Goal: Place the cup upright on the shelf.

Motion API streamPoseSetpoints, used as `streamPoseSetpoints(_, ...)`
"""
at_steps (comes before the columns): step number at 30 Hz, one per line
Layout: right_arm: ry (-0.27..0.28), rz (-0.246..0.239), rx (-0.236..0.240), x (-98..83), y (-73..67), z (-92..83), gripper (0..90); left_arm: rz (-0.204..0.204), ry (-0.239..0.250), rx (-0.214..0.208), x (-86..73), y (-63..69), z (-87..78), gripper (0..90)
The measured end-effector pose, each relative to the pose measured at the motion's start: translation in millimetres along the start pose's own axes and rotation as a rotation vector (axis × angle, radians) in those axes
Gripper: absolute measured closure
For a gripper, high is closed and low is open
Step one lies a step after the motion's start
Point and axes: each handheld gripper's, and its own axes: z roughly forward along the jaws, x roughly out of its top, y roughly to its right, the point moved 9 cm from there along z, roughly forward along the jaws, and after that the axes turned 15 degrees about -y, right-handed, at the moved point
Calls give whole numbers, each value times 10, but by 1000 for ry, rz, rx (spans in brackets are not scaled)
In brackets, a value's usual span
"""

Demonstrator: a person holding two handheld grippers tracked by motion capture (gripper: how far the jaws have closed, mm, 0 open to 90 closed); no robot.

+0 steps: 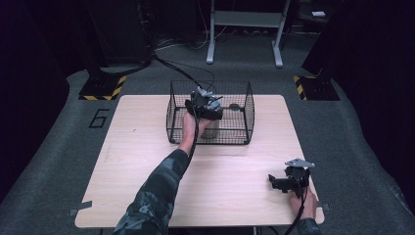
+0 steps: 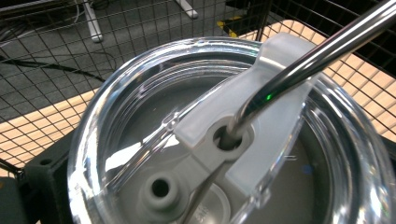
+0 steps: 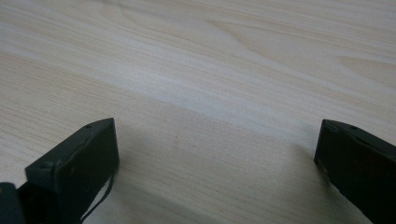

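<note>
One lidded tumbler [image 2: 233, 140] close under left tongs [image 1: 205, 105], inside basket [image 1: 247, 105].

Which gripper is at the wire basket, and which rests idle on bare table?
The left gripper is at the basket, right over a tumbler lid with a metal straw. The right gripper sits near the table's front corner, jaws apart.

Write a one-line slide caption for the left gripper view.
Close-up of a tumbler's clear lid with a metal straw through its hole, inside a black wire basket on a wooden table.
</note>
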Motion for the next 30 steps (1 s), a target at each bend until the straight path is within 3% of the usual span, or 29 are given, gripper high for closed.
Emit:
streamPoseSetpoints(4,1,-1,0,1,1,0,0,15,-36,-18,-40,-24,-75,0)
streamPoseSetpoints(14,0,2,0,0,-1,0,0,28,-3,-76,-26,-18,-407,0)
streamPoseSetpoints(22,0,1,0,0,-1,0,0,72,0,-79,-45,23,-777,0)
streamPoseSetpoints(30,0,1,0,0,-1,0,0,146,-20,-89,-234,88,-1145,0)
